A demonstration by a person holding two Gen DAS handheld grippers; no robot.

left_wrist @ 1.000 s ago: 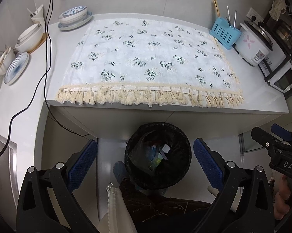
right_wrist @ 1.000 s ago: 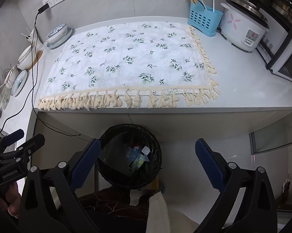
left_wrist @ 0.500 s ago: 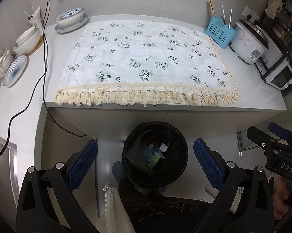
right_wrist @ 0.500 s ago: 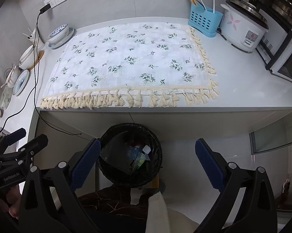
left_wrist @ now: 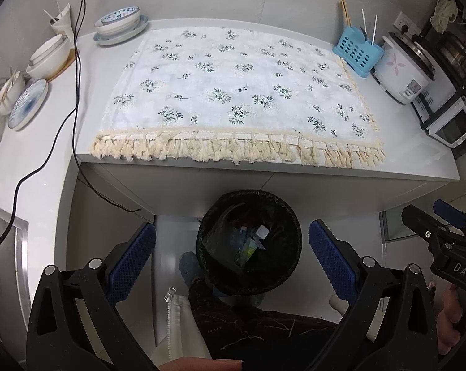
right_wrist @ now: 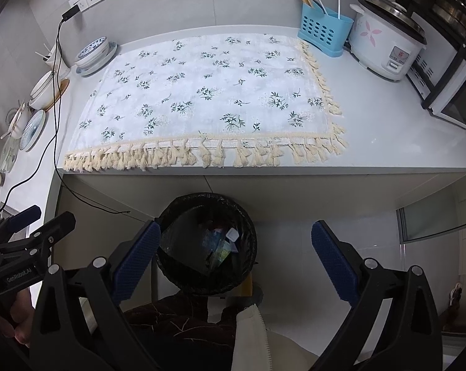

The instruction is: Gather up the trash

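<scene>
Both grippers, left (left_wrist: pixel 231 249) and right (right_wrist: pixel 234 249), are held wide open and empty. The bin (left_wrist: pixel 249 242) is framed between the left's jaws at lower centre, but nearer the right's left jaw; no trash is seen on the cloth (right_wrist: pixel 208 92).

Even, soft indoor light falls from above, leaving the white counter (left_wrist: pixel 418 160) bright with a faint sheen near its right end and the floral cloth (right_wrist: pixel 208 92) crisp. Beneath the counter edge the lined bin (left_wrist: pixel 248 241) sits in shadow, its contents dim. Both fisheye views bow straight edges and darken to black at the corners.
</scene>
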